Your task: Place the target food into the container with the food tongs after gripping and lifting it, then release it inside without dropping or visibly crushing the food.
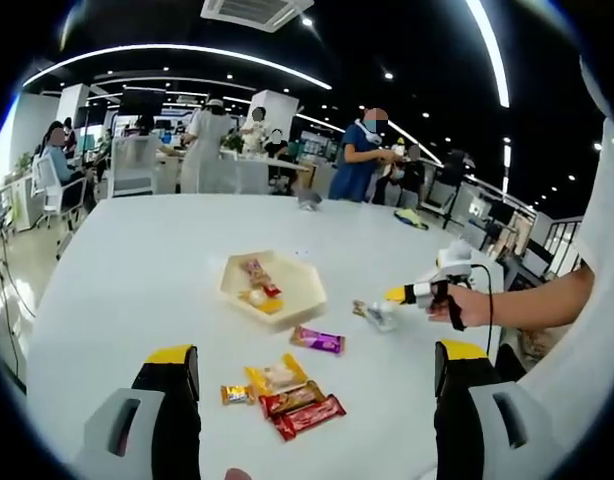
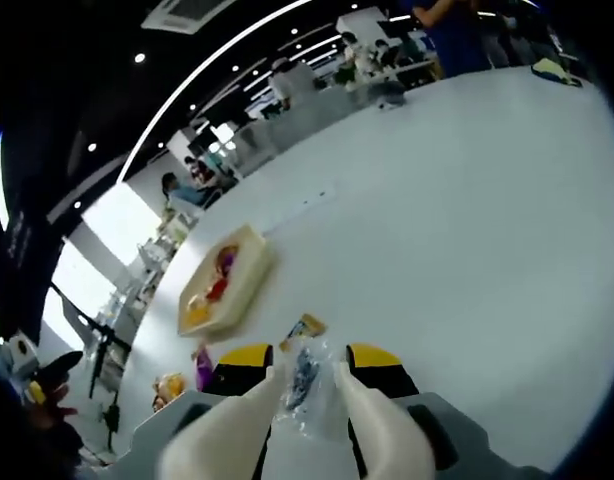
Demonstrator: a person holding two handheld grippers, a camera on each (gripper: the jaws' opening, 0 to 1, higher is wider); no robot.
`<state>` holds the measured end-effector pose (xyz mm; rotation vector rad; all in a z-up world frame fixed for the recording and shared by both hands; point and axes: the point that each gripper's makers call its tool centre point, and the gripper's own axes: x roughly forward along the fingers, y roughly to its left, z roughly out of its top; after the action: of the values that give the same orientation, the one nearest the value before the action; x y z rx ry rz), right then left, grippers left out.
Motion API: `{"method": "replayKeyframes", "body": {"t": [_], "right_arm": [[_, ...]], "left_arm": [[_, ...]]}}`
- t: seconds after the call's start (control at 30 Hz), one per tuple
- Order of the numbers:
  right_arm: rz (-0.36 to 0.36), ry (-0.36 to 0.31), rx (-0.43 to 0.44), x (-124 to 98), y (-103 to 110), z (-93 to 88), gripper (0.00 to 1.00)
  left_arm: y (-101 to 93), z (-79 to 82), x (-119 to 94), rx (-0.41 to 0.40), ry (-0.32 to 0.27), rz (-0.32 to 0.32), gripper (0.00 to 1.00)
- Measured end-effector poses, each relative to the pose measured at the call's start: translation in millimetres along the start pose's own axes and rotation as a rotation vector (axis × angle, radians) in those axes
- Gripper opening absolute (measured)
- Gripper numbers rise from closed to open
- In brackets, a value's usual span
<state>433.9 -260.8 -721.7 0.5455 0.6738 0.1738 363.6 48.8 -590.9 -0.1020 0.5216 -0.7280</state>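
The left claw (image 1: 312,385) stands wide open above the near edge of the white bench (image 1: 137,270), its two yellow-tipped jaws far apart and holding nothing. Between those jaws, in the left gripper view, a small heap of wrapped snacks (image 1: 285,392) lies on the bench near its near edge: a red bar, a gold piece and a yellow packet, touching or overlapping. Just beyond the heap lies a purple bar (image 1: 318,341) by itself. Farther in, toward the middle of the bench, sits a cream hexagonal tray (image 1: 297,290) with a few wrapped pieces already in it.

The right claw (image 2: 309,368) is closed on a pair of pale tongs (image 2: 377,430), pressing both arms inward. The tong tips pinch a clear-wrapped snack (image 2: 305,385), which hangs just above the bench surface; the wrapper looks crumpled but I cannot tell whether the food inside is squashed. In the left gripper view the same right claw (image 1: 417,293) reaches in from the right-hand side of the bench, held by a hand (image 1: 465,305), with the wrapped snack (image 1: 377,314) at the tong tips, apart from the tray and to its right.

In the right gripper view the tray (image 2: 249,262) lies well apart from the held snack, farther along the bench.
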Motion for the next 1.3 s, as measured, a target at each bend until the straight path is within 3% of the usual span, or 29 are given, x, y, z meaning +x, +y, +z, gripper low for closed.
{"method": "replayKeyframes", "body": {"t": [0.23, 0.53, 0.73, 1.1, 1.3], "right_arm": [[0.010, 0.016, 0.011, 6.1, 2.5, -4.7, 0.28], [0.047, 0.009, 0.069, -3.1, -2.1, -11.1, 0.28], [0.087, 0.015, 0.078, -1.1, 6.1, -15.7, 0.28], [0.067, 0.031, 0.015, 11.4, 13.4, -16.6, 0.24], [0.013, 0.030, -0.147, 12.1, 15.6, -16.3, 0.17]], "left_arm": [[2.6, 0.2, 0.4, 0.002, 0.005, 0.008, 0.98], [2.8, -1.3, 0.4, 0.001, 0.013, 0.012, 0.98], [0.5, -2.0, 1.9, 0.005, 0.021, 0.005, 0.98], [2.7, -0.6, -0.6, 0.014, 0.027, 0.017, 0.98], [3.1, -0.7, -0.6, 0.014, 0.029, 0.019, 0.98]]}}
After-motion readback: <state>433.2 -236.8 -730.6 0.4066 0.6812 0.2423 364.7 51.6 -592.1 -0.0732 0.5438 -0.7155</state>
